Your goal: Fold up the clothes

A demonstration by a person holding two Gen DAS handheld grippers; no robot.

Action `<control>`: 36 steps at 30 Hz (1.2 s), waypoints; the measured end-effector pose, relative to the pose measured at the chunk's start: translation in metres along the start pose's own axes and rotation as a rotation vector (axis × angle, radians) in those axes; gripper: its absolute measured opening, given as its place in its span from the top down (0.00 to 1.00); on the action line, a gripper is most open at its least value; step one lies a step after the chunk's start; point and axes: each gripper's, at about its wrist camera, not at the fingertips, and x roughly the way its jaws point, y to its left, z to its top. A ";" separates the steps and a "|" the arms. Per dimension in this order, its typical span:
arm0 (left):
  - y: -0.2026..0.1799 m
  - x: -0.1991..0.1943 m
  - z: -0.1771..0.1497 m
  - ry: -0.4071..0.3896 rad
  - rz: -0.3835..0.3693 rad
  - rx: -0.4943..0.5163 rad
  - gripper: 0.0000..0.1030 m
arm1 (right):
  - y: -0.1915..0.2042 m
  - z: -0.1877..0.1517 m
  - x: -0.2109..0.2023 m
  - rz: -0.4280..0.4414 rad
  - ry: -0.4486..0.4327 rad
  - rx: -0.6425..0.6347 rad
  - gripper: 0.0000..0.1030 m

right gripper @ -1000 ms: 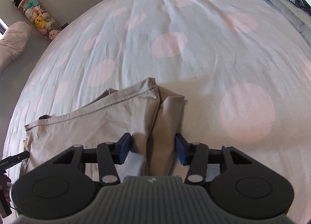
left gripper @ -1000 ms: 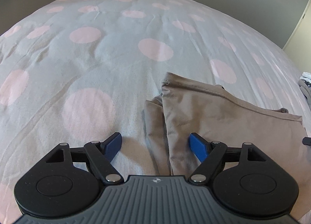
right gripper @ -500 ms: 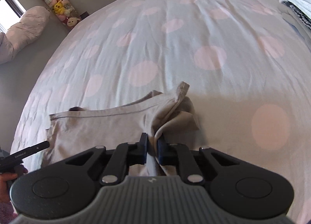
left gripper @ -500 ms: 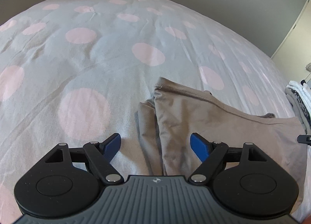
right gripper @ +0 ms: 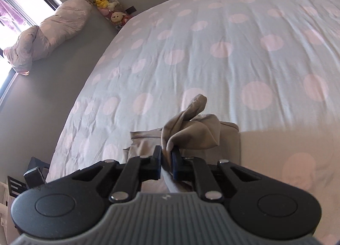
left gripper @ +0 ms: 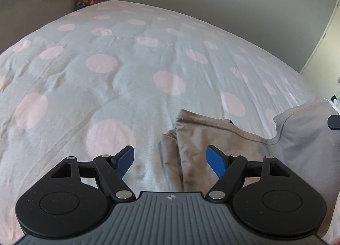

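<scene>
The right gripper (right gripper: 166, 159) is clamped on a bunched corner of the soft taupe cotton garment (left gripper: 223, 138), which lies on the grey bedspread with pink dots (left gripper: 127, 70); the corner is lifted, probably so that side can be carried across for a fold. The left gripper (left gripper: 170, 160) is held over the garment's opposite folded edge, its jaws closing from wide with cloth between them but not yet pinched. Ample bare bedspread is left ahead and to the left; stacked clothes are only glimpsed at the far right.
</scene>
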 end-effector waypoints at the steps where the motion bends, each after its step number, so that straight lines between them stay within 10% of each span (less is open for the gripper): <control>1: 0.002 -0.002 0.001 -0.010 0.015 -0.004 0.33 | 0.009 0.000 0.008 0.007 0.009 -0.007 0.89; 20: 0.022 0.000 0.003 -0.004 0.119 -0.008 0.34 | 0.072 -0.026 0.153 0.060 0.170 -0.021 0.91; 30: 0.029 0.001 0.002 0.016 0.076 -0.038 0.34 | 0.072 -0.037 0.185 0.060 0.223 -0.029 0.93; 36: 0.028 -0.005 0.001 0.030 0.025 -0.049 0.34 | 0.075 -0.032 0.154 0.079 0.179 -0.066 0.76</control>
